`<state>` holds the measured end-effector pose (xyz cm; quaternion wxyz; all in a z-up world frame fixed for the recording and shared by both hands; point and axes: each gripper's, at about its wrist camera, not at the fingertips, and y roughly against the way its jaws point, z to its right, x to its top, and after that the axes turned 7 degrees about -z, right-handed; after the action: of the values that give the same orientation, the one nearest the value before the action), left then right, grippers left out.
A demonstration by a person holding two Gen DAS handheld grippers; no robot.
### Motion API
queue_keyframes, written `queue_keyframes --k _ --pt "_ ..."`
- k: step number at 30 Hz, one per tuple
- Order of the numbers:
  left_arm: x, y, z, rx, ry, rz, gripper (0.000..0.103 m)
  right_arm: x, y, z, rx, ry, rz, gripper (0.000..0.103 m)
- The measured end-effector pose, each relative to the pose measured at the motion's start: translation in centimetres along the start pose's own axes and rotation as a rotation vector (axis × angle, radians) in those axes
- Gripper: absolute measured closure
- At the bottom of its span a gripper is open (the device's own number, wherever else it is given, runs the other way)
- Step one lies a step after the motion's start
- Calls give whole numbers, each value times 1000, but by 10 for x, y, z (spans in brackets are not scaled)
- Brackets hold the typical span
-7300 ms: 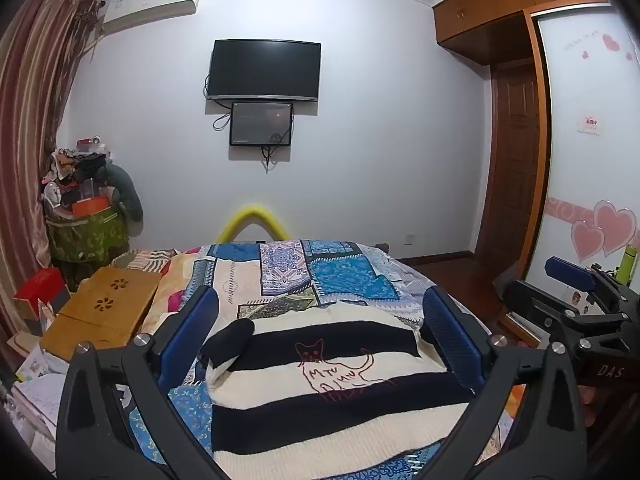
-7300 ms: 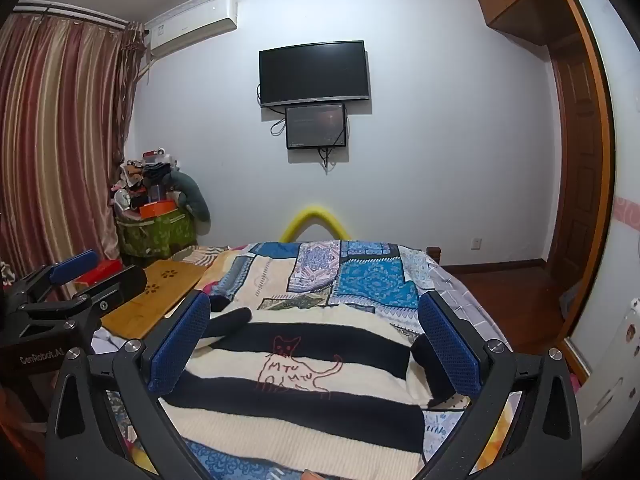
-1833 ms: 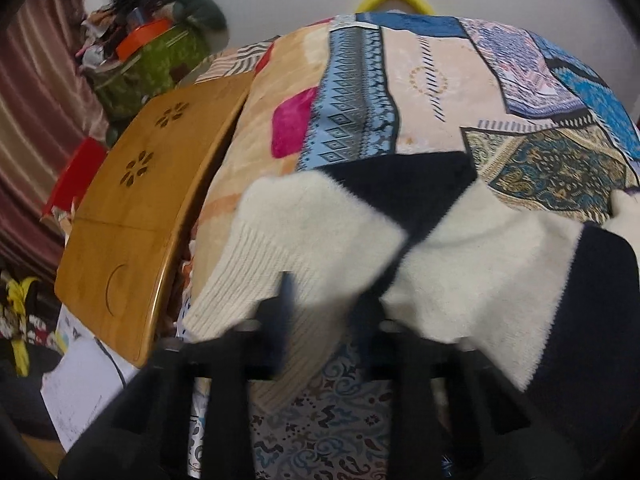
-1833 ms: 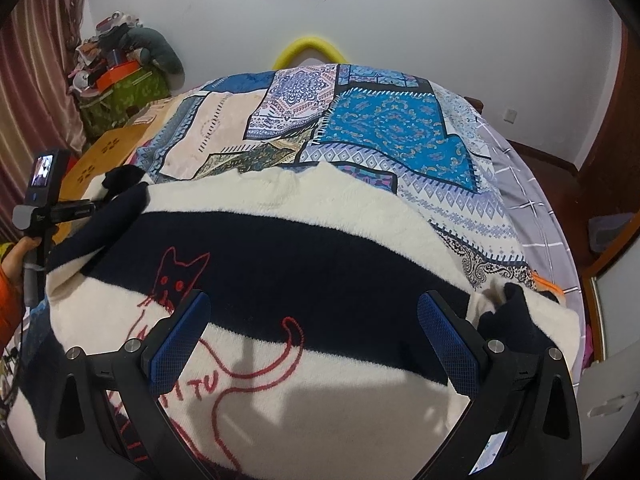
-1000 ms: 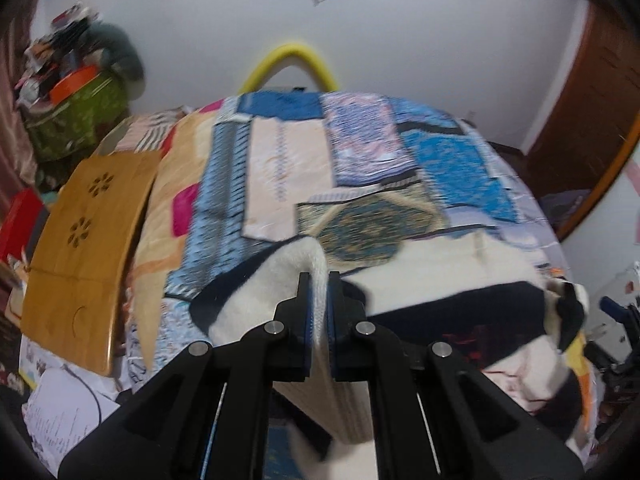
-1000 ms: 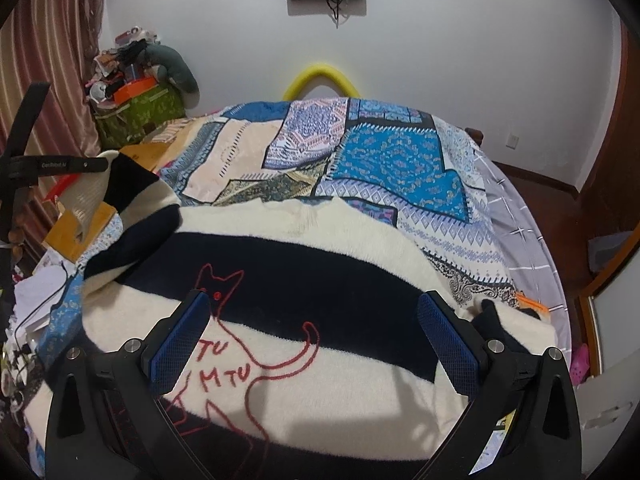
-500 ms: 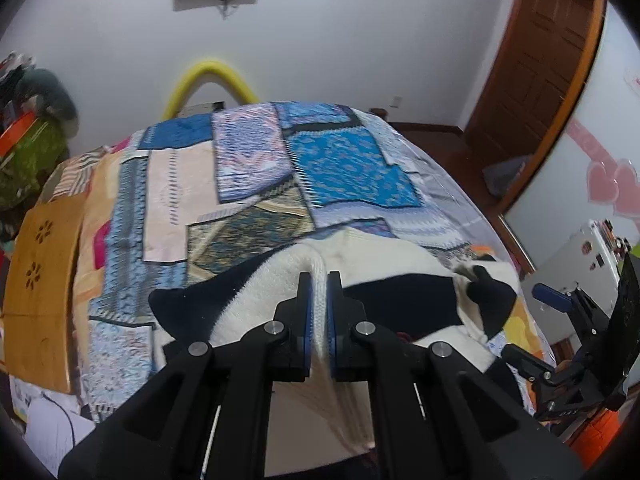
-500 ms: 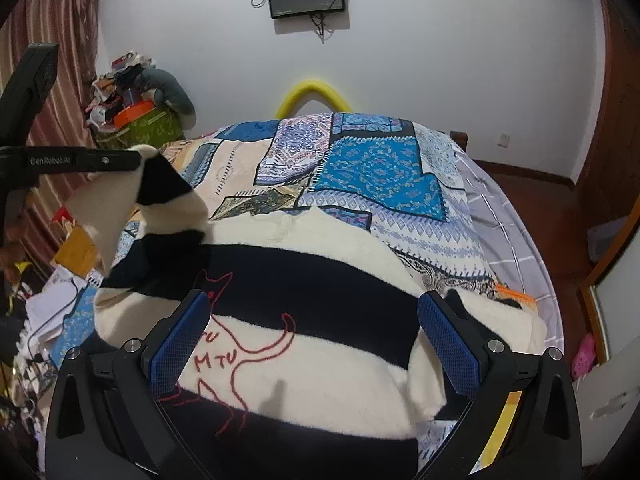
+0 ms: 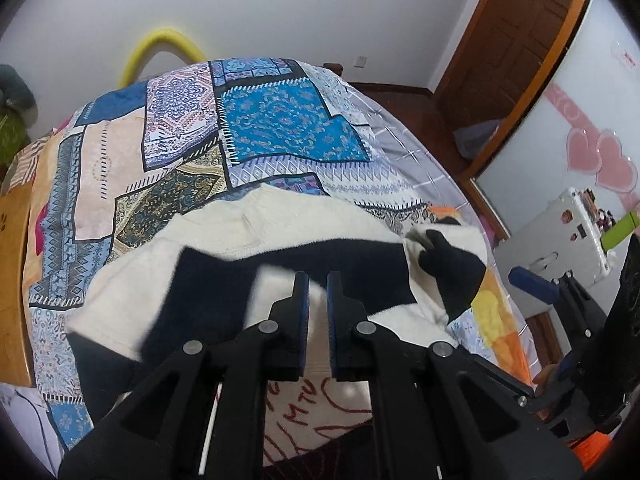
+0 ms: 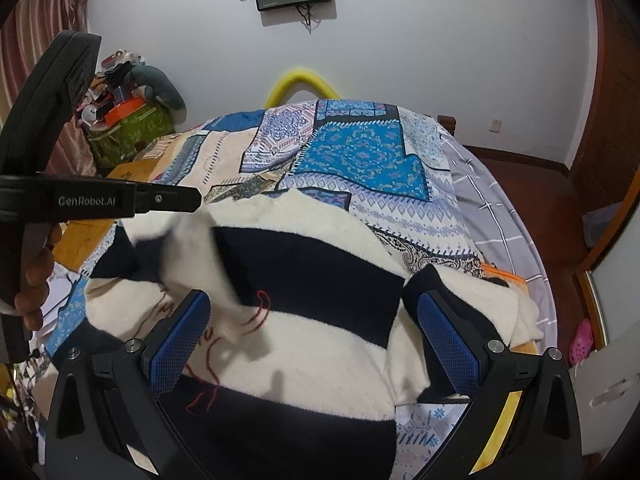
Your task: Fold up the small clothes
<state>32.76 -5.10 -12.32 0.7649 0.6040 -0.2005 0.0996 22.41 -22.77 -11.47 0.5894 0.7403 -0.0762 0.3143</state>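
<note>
A cream and black striped sweater [image 10: 320,312] with a red cat drawing lies on the patchwork bed cover [image 10: 360,160]. Its left sleeve [image 10: 196,256] is in mid-air, falling across the sweater's front, blurred. My left gripper [image 9: 317,284] hovers above the sweater [image 9: 248,236] with its jaws slightly apart and nothing between them; it also shows in the right wrist view [image 10: 192,199]. My right gripper [image 10: 316,332] is wide open and empty over the sweater's lower half, near the folded right sleeve [image 10: 452,288].
A wooden board [image 9: 14,280] lies at the bed's left edge. A cluttered green box [image 10: 128,128] stands by the curtain. A yellow arch [image 10: 302,82] sits behind the bed. A door and wardrobe [image 9: 516,40] are at right.
My left gripper carried the left sleeve up and rightward over the sweater, then let go; the sleeve now drops across the front. The right gripper stayed open above the sweater.
</note>
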Motion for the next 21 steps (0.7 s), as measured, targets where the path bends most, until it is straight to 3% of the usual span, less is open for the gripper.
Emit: queue_keyframes --k 8,15,21 --pt "-7 11 -13 102 -7 56 64 1 -8 -5 -1 13 -22 0" --pt "-20 33 -63 245 38 116 36 4 -22 -11 -8 21 -65 0" --pt "-42 43 -123 339 134 116 30 5 -41 -8 3 -5 -132 1"
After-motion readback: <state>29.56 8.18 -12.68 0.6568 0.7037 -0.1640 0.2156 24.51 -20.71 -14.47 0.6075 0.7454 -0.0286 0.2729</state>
